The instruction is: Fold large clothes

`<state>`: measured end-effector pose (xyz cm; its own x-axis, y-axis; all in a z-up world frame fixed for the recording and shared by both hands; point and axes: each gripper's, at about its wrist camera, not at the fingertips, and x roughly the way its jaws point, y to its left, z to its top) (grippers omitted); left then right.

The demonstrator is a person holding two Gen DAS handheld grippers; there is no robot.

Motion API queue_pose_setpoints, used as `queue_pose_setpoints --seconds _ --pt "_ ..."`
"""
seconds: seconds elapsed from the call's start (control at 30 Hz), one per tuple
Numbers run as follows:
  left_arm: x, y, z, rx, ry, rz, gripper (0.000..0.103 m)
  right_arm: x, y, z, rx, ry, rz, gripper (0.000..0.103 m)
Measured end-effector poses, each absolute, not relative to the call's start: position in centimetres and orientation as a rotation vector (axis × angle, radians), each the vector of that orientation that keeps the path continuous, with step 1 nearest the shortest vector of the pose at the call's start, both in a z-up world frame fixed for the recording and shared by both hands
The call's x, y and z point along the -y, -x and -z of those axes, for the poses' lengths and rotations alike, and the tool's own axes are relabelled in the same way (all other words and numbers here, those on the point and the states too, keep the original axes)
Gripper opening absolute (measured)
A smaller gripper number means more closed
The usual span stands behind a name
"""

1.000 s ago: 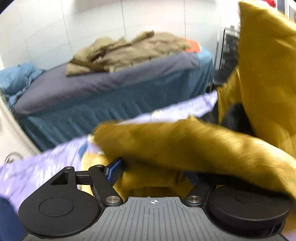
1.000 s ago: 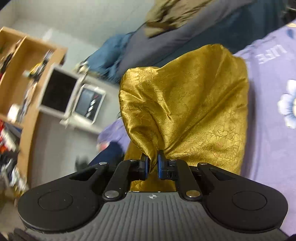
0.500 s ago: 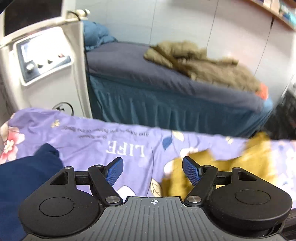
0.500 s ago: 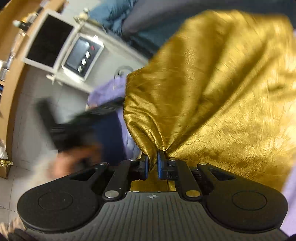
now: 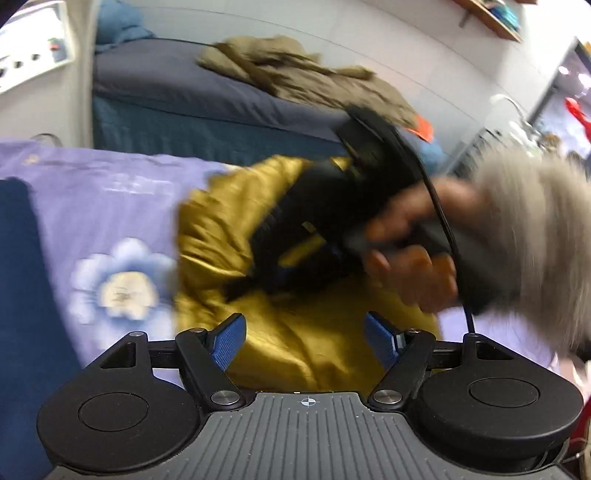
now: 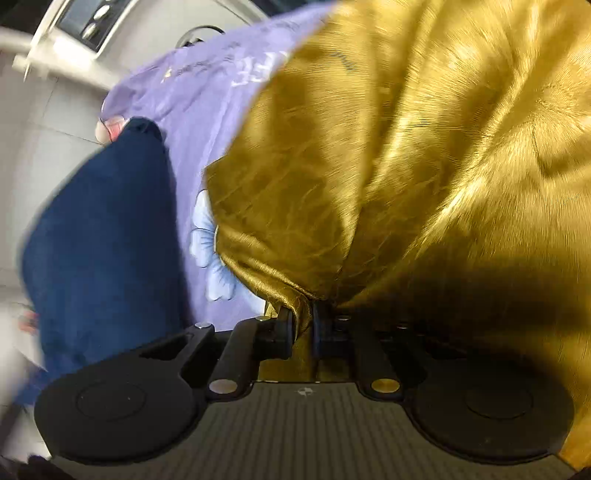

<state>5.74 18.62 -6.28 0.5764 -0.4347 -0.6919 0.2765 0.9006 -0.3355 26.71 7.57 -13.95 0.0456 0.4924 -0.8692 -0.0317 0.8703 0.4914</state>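
Observation:
A shiny gold satin garment (image 5: pixel 221 229) lies bunched on the purple flowered sheet (image 5: pixel 110 195). My left gripper (image 5: pixel 306 338) is open and empty, just above the garment's near part. My right gripper (image 6: pixel 303 325) is shut on a pinched fold of the gold garment (image 6: pixel 424 147), which fills most of the right wrist view. In the left wrist view the right gripper (image 5: pixel 280 280) shows blurred, with the hand holding it, low over the garment.
A dark blue cloth (image 5: pixel 22 295) lies on the sheet at the left and also shows in the right wrist view (image 6: pixel 103 240). Behind stands a grey and teal bed (image 5: pixel 192 110) with a tan jacket (image 5: pixel 303 74). A white machine (image 6: pixel 74 29) stands beside the sheet.
My left gripper let go of the gold garment, swung left, then came back over it open. My right gripper moved down toward the sheet with the garment still pinched.

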Motion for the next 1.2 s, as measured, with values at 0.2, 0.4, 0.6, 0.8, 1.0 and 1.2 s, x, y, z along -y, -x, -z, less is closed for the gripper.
queue_pose_setpoints --seconds 0.2,0.4,0.6,0.8,1.0,1.2 --pt "-13.6 -9.8 10.1 -0.953 0.131 0.525 0.103 -5.3 -28.0 13.9 -1.571 -0.528 -0.422 0.022" --pt "-15.9 -10.9 11.5 -0.957 0.267 0.499 0.103 -5.2 -27.2 6.1 -1.342 -0.177 -0.570 0.082" --pt "-19.5 -11.0 11.1 -0.893 0.425 0.411 0.103 4.0 -22.6 -1.9 -0.998 -0.118 -0.417 0.094" --pt "-17.0 -12.2 12.6 -0.975 0.201 0.295 0.103 5.2 -15.7 3.4 -1.048 0.118 -0.357 0.075" --pt "-15.4 -13.6 13.3 -1.019 0.060 0.222 0.103 2.5 -16.3 9.4 -1.091 0.098 -0.241 0.080" --pt "-15.5 -15.1 14.4 -1.034 0.032 0.231 0.103 5.2 -21.2 12.9 -1.299 -0.198 -0.168 0.098"
